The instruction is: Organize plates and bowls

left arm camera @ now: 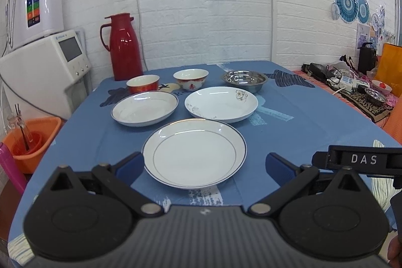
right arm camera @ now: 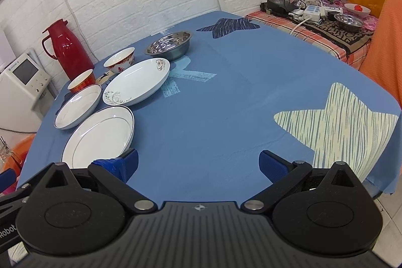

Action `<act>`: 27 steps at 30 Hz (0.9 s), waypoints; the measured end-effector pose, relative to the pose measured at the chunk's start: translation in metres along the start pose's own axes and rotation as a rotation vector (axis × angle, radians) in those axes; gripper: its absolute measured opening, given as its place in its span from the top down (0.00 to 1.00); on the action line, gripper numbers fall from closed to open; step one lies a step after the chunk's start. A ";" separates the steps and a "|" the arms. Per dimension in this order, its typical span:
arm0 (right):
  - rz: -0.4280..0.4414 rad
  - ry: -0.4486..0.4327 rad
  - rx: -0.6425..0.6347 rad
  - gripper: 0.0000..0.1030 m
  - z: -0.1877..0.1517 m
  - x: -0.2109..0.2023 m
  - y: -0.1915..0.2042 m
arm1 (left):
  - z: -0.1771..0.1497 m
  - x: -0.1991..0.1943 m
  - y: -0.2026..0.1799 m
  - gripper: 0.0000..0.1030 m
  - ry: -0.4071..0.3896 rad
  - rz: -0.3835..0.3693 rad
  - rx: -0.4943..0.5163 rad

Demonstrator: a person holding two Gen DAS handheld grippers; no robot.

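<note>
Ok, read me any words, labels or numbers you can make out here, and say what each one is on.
"DAS": white letters on the right gripper, seen from the left camera.
"Robot": partial lettering on the left gripper at the right camera's edge, cut off.
Red character on the white bowl: too blurred.
Water dispenser logo and wall posters: too small.

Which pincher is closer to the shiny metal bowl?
Probably the left gripper: the metal bowl lies ahead of it, beyond the plates. The right gripper sits further right, the bowl far ahead-left. Close call.
</note>
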State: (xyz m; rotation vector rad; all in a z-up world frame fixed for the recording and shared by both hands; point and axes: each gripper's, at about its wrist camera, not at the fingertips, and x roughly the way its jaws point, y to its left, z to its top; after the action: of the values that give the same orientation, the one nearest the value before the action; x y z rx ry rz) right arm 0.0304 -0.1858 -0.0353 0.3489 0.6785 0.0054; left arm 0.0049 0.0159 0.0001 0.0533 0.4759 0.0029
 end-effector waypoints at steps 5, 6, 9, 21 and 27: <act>-0.003 0.004 -0.006 0.12 0.000 0.001 0.002 | 0.001 0.003 0.003 0.01 0.007 -0.001 -0.005; -0.004 0.006 -0.006 0.12 0.000 0.002 0.002 | 0.000 0.004 0.004 0.01 0.009 -0.001 -0.007; -0.002 0.010 -0.004 0.12 0.000 0.003 0.002 | 0.000 0.005 0.005 0.01 0.014 -0.001 -0.008; 0.000 0.018 -0.011 0.12 -0.001 0.005 0.005 | 0.000 0.006 0.008 0.01 0.015 0.000 -0.016; -0.004 0.011 -0.012 0.12 0.001 0.005 0.005 | -0.002 0.005 0.016 0.01 0.017 -0.006 -0.024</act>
State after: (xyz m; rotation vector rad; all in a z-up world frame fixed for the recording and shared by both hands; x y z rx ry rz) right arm 0.0356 -0.1808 -0.0359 0.3356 0.6902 0.0073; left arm 0.0083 0.0321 -0.0030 0.0285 0.4927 0.0035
